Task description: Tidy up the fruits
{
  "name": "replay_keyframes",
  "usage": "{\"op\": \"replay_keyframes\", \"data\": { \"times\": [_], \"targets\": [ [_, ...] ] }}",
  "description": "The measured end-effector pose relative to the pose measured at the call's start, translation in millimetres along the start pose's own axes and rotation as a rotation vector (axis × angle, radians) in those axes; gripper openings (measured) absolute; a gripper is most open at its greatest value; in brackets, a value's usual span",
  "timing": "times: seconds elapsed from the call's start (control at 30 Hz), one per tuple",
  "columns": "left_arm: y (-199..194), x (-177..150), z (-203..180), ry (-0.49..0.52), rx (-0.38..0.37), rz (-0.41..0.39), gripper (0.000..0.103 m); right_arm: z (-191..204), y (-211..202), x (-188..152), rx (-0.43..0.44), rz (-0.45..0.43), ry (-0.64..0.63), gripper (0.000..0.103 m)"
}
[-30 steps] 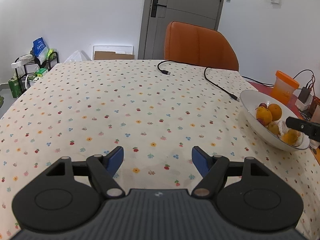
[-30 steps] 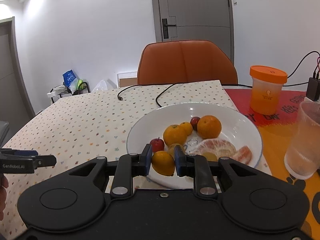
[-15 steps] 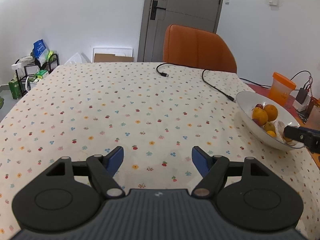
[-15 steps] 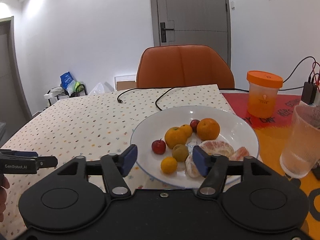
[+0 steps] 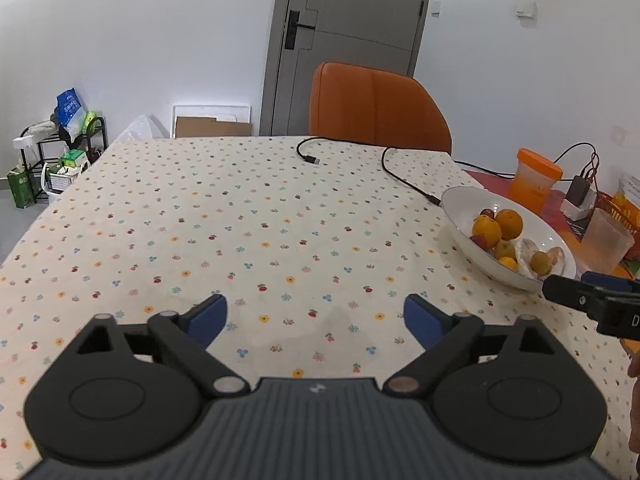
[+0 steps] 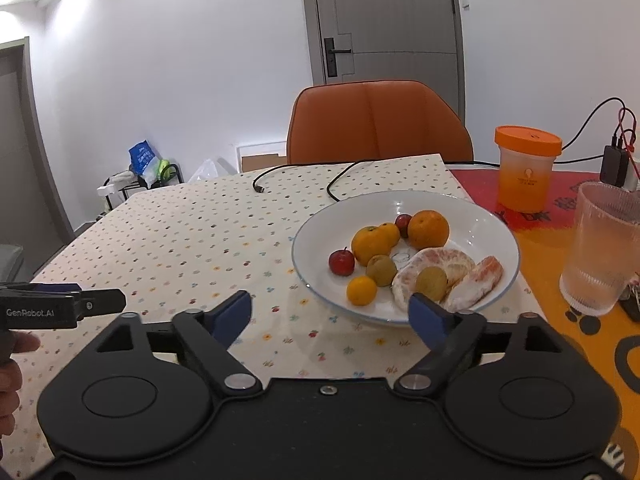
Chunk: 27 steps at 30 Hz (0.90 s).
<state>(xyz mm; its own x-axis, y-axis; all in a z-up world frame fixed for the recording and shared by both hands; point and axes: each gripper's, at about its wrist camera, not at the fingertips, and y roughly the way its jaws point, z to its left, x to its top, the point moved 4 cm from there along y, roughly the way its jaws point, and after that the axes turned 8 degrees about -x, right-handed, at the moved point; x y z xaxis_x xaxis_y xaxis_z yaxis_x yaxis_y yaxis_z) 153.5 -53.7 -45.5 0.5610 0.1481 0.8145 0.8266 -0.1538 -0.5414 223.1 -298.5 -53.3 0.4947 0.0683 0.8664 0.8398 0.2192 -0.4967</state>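
A white plate (image 6: pixel 488 216) (image 5: pixel 460 208) holds oranges, small red fruits, green-brown fruits and peeled pomelo pieces. A small orange (image 6: pixel 361 290) lies near the plate's front rim, just ahead of my right gripper (image 6: pixel 331 312). The right jaws are opening and wide apart, with nothing between them. My left gripper (image 5: pixel 316 316) hovers over the bare flowered tablecloth (image 5: pixel 240 220), its jaws opening too and empty. Each gripper's tip shows at the edge of the other's view.
An orange chair (image 6: pixel 376 124) stands behind the table. Two black cables (image 5: pixel 400 176) lie on the cloth near the plate. An orange-lidded jar (image 6: pixel 526 168) and a ribbed clear cup (image 6: pixel 600 252) stand right of the plate. A hand (image 6: pixel 12 364) shows at the left.
The right gripper let go of the small orange, which now rests in the plate, and drew back with jaws spreading. The left gripper's jaws widened and it pulled back a little.
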Motion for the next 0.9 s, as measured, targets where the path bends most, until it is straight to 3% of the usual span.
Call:
{"op": "replay_keyframes", "data": {
  "times": [0.2,0.9],
  "targets": [
    [-17.3,1.8,1.0,0.001,0.004,-0.024,0.099,2.0,-12.1,-3.2,-0.001,0.008,0.023,0.103],
    [-71.9,-6.1,1.5,0.009,0.013,-0.052,0.103,19.5,-57.0,-2.9,0.004,0.000,0.011,0.103]
  ]
}}
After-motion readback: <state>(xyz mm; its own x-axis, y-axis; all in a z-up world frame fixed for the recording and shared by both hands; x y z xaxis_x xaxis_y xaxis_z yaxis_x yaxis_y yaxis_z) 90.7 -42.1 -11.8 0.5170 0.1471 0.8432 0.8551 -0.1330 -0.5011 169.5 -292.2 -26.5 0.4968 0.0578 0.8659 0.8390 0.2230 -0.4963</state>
